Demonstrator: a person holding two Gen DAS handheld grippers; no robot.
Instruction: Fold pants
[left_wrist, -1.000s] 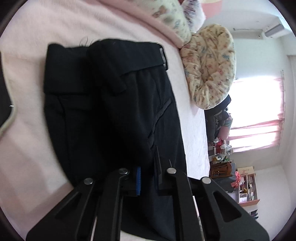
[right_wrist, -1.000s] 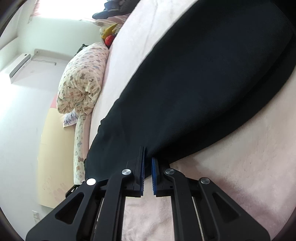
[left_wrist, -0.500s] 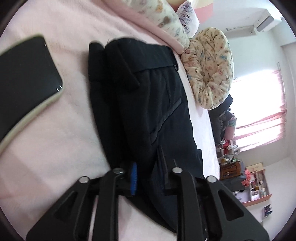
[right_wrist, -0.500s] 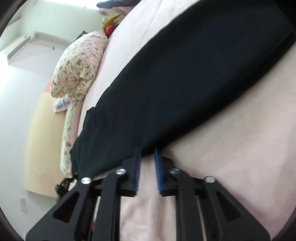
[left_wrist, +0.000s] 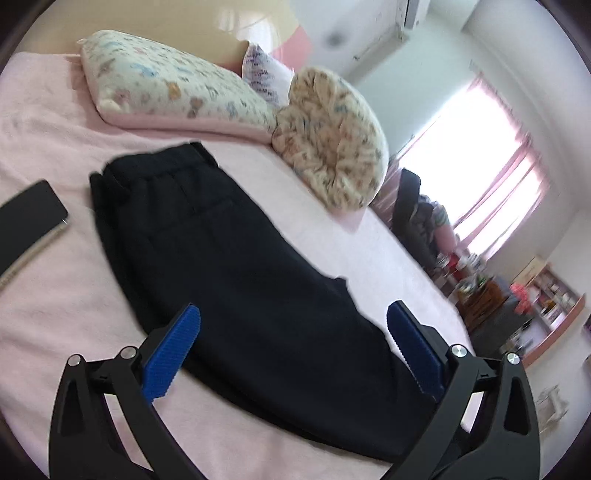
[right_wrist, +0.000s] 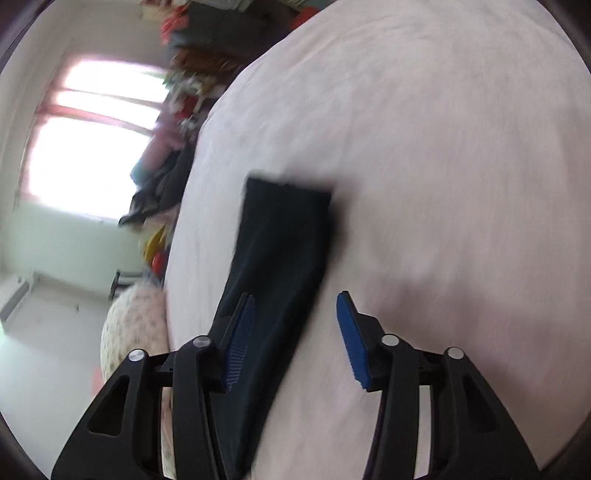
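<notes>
In the left wrist view, a dark smartphone (left_wrist: 27, 221) with a glossy rectangular face and a pale metallic edge lies at the far left on the pink bedspread (left_wrist: 55, 280), a soft, fuzzy fabric. Just beside it, but apart, lie the black pants (left_wrist: 236, 266), a matte woven fabric folded lengthwise, with the gathered elastic waistband at the upper left and the legs running toward the lower right. Above them rests an elongated pillow (left_wrist: 177, 92) in cream fabric with a small pastel print and a pink border, and to its right a round gathered cushion (left_wrist: 332, 147) in a similar print. A window with pink curtains (left_wrist: 491, 177) fills the right side. No legible writing or brand marks are visible. The left gripper (left_wrist: 293, 343) points forward and downward over the pants; its jaws are opening and stand wide apart, the ribbed blue pads (left_wrist: 171, 354) clear of the fabric and holding nothing. In the right wrist view, one narrow leg end of the pants (right_wrist: 280, 251) lies flat on the bedspread. The right gripper (right_wrist: 295, 328) is angled downward above it, jaws opening and partly spread, with the fabric seen between the pads but not gripped.
</notes>
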